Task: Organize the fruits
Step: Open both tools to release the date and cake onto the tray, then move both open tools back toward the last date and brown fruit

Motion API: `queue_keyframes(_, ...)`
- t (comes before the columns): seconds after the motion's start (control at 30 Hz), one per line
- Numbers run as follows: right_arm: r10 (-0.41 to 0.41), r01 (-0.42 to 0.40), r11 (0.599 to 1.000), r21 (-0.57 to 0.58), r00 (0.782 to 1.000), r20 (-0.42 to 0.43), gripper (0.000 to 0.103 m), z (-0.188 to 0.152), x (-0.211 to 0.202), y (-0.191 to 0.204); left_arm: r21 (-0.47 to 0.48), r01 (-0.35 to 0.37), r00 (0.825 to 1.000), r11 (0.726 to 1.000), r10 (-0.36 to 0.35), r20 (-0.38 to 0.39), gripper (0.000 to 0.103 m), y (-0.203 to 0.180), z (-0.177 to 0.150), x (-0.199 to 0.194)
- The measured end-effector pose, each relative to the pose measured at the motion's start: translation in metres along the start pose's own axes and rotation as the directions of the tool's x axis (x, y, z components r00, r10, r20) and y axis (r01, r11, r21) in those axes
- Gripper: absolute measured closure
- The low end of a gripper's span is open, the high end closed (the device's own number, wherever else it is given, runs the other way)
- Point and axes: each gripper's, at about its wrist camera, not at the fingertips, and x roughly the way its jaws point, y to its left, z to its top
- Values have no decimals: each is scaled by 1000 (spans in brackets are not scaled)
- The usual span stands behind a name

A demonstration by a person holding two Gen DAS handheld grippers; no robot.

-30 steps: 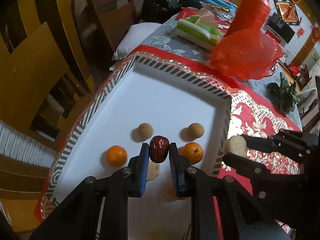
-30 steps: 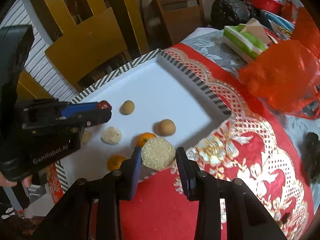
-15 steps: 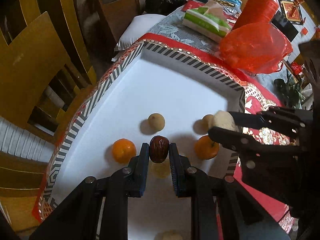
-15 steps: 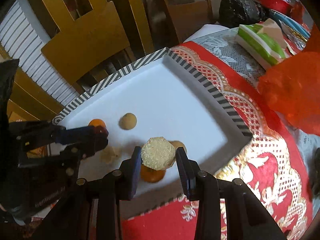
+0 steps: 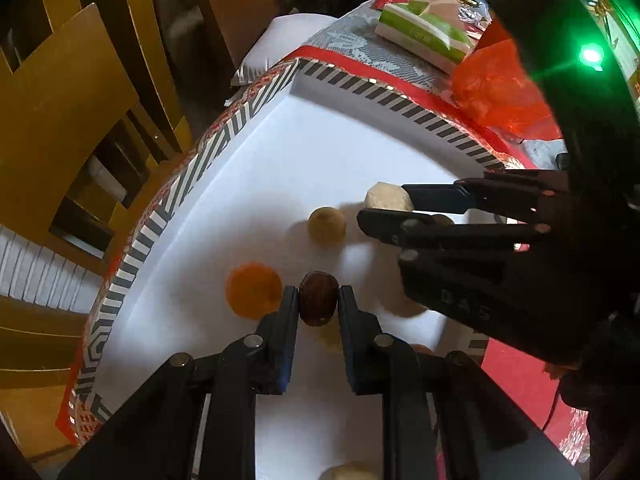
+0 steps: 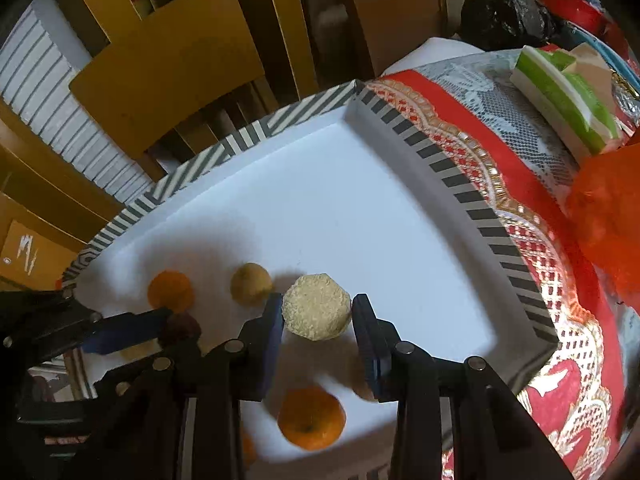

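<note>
- So both grippers are loaded and hanging over the white tray [image 6: 360,208], the one with the striped rim.
- The left gripper [image 5: 319,305] is pinching a dark red date [image 5: 319,298] tight between its blue pads, above the tray floor. A mandarin [image 5: 253,289] sits just at its 9 o'clock.
- The right gripper [image 6: 317,312] is clamped on a pale crumbly ball [image 6: 317,306], with a small tan fruit [image 6: 251,283] at the ball's 9 o'clock and another mandarin [image 6: 312,418] at 6 o'clock.
- My read: this is the drop-off step, each piece about to join the ones already lying there.
- Next move probably calls for easing each one down to the floor before the jaws let go, since round stuff rolls.
- I'd also pick a bare spot, like the wide empty area toward 12 o'clock, so nothing gets knocked.
</note>
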Motion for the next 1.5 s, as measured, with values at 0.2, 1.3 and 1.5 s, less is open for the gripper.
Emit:
queue_keyframes(0.2, -14, 14, 1000, -3, 1000, -2, 64, -1, 6, 4, -7, -3, 1000, 1000, 3, -11, 84, 2, 0, 5)
queue_keyframes(1.3, -127, 65, 953, 296, 973, 194, 36, -116, -143, -80, 114, -22, 996, 993, 12, 89, 30, -102, -4, -38)
queue_keyframes(1.5, -175, 101, 923, 371, 970, 170, 35, -166, -166, -111, 176, 17, 997, 984, -30, 73, 30, -151, -11, -36)
